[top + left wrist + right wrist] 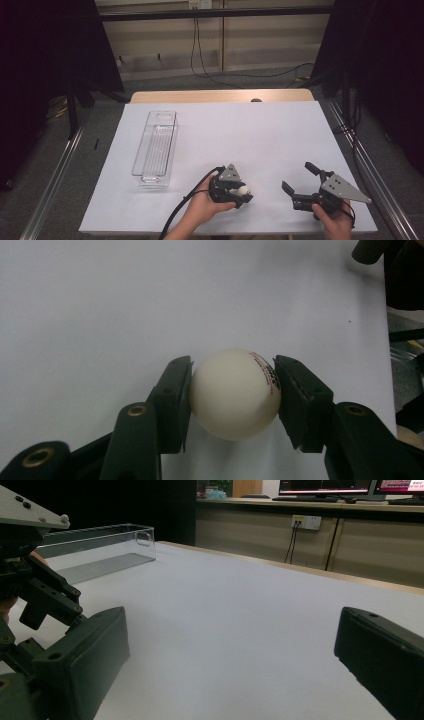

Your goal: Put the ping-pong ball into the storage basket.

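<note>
On the white table (260, 130), around 6 o'clock near the front edge: left hand-held gripper (239, 192) clamped on one white ball (243, 190). Left gripper view confirms it, both pads tight against the ball's (234, 394) sides, some red/black print on its upper right, ball sitting right at the white surface. No earlier shot to compare, so just the state: closed on the ball

Right hand-held gripper (299, 178) sits at about 4 o'clock, well apart from the left one, jaws spread wide, nothing between them. Right gripper view: two black jaws, bare table between

Count: 1 ball, 1 clear plastic bin (156, 147), 2 grippers, 2 hands. Bin is long and narrow, lying at roughly 9 o'clock on the table, lengthwise front to back, well apart from both grippers. Looks to have nothing inside. It also shows in the right gripper view at upper left (100, 547)
</note>
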Tool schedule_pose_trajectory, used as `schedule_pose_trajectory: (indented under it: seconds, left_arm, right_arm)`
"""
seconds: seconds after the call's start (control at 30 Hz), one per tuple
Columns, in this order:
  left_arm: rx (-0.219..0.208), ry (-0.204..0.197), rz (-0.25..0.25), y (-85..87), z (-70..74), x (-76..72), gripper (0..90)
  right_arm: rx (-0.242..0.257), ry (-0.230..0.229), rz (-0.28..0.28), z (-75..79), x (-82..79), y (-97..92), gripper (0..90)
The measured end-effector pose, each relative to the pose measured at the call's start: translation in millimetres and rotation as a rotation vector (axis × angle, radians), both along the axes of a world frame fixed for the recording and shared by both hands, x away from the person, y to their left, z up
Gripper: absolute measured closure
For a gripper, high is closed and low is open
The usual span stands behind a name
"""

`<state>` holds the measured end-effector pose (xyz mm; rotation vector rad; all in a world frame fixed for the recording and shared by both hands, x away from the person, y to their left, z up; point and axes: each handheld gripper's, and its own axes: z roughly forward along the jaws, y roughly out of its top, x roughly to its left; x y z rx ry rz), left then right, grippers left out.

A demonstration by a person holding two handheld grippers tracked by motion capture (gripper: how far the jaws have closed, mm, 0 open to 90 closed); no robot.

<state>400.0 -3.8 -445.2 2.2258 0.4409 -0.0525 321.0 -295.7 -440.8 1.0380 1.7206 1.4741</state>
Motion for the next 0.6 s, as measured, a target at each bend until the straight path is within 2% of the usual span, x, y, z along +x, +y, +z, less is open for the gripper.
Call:
schedule_pose_trajectory:
  seconds: [0.2, 0.27, 0.3, 0.43, 0.47, 0.5, 0.57, 0.6]
  left_arm:
    - [-0.006, 0.015, -0.003, 1.7, 2.0, 0.1, 51.2]
    - [-0.026, 0.022, 0.003, 1.7, 1.7, -0.6, 51.2]
    - [-0.014, 0.028, 0.003, 2.6, 3.2, -0.4, 51.2]
    - [-0.028, 0.038, 0.011, 5.5, 4.0, 1.7, 51.2]
    - [-0.004, 0.02, 0.03, 6.2, 5.5, 1.5, 51.2]
    - [-0.024, 0.036, 0.017, 7.7, 5.1, 3.0, 51.2]
    - [-0.014, 0.045, 0.014, 9.4, 6.6, 3.6, 51.2]
    - [-0.032, 0.047, 0.014, 9.7, 6.3, 3.8, 51.2]
  right_arm:
    - [-0.001, -0.001, 0.001, 0.0, 0.0, 0.2, 0.7]
    - [-0.001, -0.002, 0.0, 0.1, 0.0, 0.0, 0.7]
    - [-0.001, -0.001, 0.001, 0.1, 0.0, 0.0, 0.7]
    - [-0.003, -0.004, 0.001, 0.1, 0.1, 0.0, 0.7]
    - [-0.002, -0.003, 0.001, 0.1, 0.0, 0.1, 0.7]
    - [-0.003, -0.004, 0.0, 0.1, 0.1, 0.3, 0.7]
    - [-0.005, -0.005, 0.008, -0.1, 0.6, 0.5, 0.7]
    - [-0.005, 0.001, 0.012, 0.1, 0.3, 0.5, 0.7]
